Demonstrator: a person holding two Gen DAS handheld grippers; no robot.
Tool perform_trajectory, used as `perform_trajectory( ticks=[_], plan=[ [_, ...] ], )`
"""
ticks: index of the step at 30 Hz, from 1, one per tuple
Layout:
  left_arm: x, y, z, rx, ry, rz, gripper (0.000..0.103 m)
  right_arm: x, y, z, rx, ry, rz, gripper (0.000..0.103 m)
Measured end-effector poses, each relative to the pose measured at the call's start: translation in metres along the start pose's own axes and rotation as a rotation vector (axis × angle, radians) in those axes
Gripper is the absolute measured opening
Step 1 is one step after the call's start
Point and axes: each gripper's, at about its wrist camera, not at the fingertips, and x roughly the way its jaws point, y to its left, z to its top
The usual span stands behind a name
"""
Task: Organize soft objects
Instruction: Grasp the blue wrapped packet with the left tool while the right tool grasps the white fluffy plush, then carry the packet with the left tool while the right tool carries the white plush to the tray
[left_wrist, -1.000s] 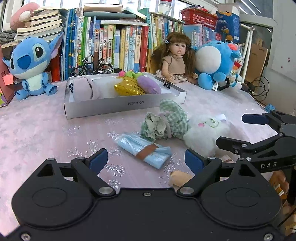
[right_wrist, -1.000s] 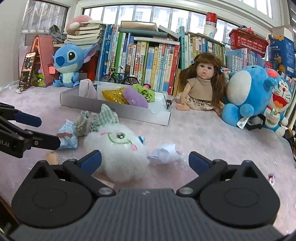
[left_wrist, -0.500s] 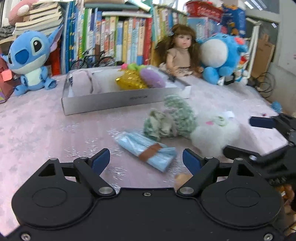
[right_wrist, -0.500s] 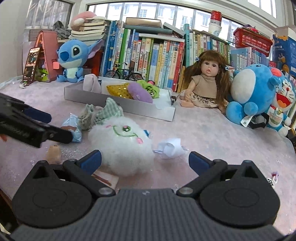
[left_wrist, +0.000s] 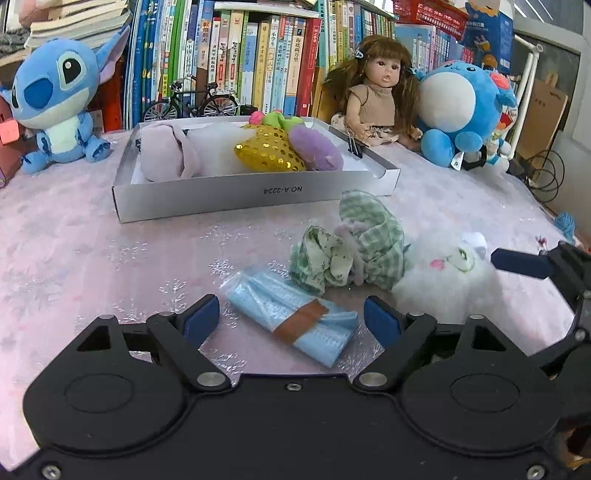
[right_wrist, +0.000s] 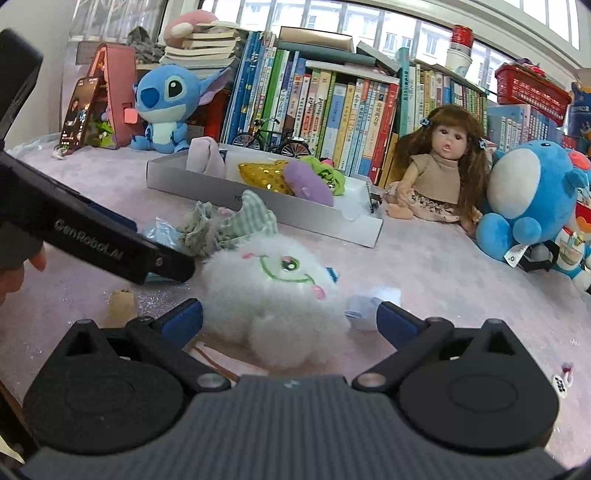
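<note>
Closer now than a second ago, the left gripper (left_wrist: 291, 319) has advanced on the blue packet (left_wrist: 293, 315), which fills the lower centre of the left wrist view between its fingers (left_wrist: 201, 319); the jaws are closing but the pads do not yet touch the plastic. In the right wrist view the right gripper (right_wrist: 290, 319) hangs with its fingers spread wide around the near side of the white fluffy toy (right_wrist: 275, 286) at lower centre, gripping nothing.

Just beyond the packet lies the green checked cloth (left_wrist: 354, 243), touching the fluffy toy on the pink surface (left_wrist: 74, 251). Farther back, at centre frame, stands the grey box (left_wrist: 207, 197), already holding a pale plush (left_wrist: 166, 151), a gold sequinned toy (left_wrist: 269, 153) and a purple plush (left_wrist: 314, 151). A doll (left_wrist: 376, 99) and a blue plush (left_wrist: 55, 99) sit before the books (left_wrist: 236, 62) along the top of the frame.

The packet looks slick and flat, so the closing pads may skate over it or pinch only loose film. With both grippers working near each other, the left arm, seen at mid-left of the right wrist view, could also knock the fluffy toy or snag the cloth.
</note>
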Motion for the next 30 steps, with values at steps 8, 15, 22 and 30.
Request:
perform_trajectory(
  ticks=[8,15,22,30],
  plan=[
    [0.002,-0.006,0.002,0.032,0.001,-0.013,0.055,0.008,0.006,0.004,-0.015,0.015,0.017,0.1],
    [-0.008,-0.001,0.001,0.022,0.005,-0.043,0.052,0.009,0.007,0.006,-0.002,0.026,0.02,0.077],
    [-0.021,0.002,0.005,0.034,-0.034,-0.031,0.052,0.0,0.004,0.012,0.024,-0.015,0.009,0.075],
    [-0.028,0.012,0.024,0.02,-0.078,-0.005,0.052,-0.001,-0.009,0.035,0.076,-0.044,-0.005,0.075]
  ],
)
